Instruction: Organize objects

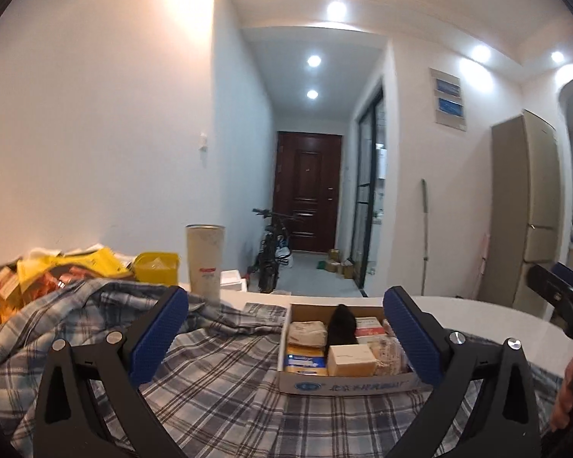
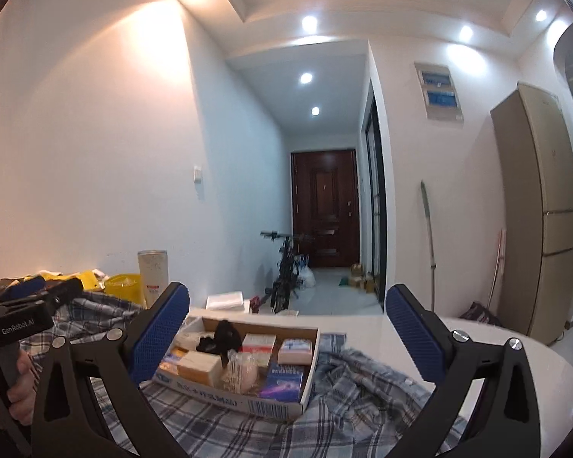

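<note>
Now both grippers, left point(image 1: 284, 337) and right point(image 2: 286, 334), held wide open, nothing gripped. Box point(image 2: 248, 404) sits on shirt point(image 1: 217, 381), part filled. Next item must be picked, likely from pile point(image 1: 38, 274).

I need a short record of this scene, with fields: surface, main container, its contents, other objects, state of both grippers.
surface: white table, partly covered by a plaid shirt
main container: open cardboard box, lying on the shirt
contents: small packaged boxes and a black object
other objects: tall cylindrical cup, yellow container, pile of yellow packets
left gripper: open, holding nothing
right gripper: open, holding nothing
</note>
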Motion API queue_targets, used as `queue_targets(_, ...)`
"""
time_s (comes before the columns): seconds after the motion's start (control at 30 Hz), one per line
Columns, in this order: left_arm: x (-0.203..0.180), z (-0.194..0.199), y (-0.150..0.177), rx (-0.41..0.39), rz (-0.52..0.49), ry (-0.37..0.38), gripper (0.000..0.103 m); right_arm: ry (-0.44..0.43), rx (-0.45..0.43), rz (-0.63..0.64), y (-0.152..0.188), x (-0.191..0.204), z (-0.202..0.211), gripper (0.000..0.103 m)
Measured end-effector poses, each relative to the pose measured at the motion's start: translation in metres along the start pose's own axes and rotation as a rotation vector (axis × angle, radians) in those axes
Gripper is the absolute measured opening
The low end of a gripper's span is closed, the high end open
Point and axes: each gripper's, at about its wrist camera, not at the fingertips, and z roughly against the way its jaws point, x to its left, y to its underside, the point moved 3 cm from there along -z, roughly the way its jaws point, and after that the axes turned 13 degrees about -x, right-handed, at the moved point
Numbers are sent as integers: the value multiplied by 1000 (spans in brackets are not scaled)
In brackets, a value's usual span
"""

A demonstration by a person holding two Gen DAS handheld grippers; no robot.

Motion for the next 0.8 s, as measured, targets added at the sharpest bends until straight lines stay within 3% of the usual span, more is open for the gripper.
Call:
queue_targets(0.17, -19, 16, -2, -71, -89, 50, 103, 1, -2, 0, 0, -5, 0, 103)
queue_targets(0.3, -24, 14, -1, -65, -101, 76, 103, -17, -43, 11, -1, 0, 7, 103)
queue_targets(0.37, -25, 8, 3, -41, -90, 105, 103, -11, -38, 13, 2, 4, 7, 103)
queue_targets(0.53, -28, -1, 10, 0, -99, 111, 103, 133, -49, 64, 18, 14, 6, 103)
queue_targets(0.8, -23, -28, 32, 147, -92, 77, 103, 146, 36, 79, 25, 10, -7, 103)
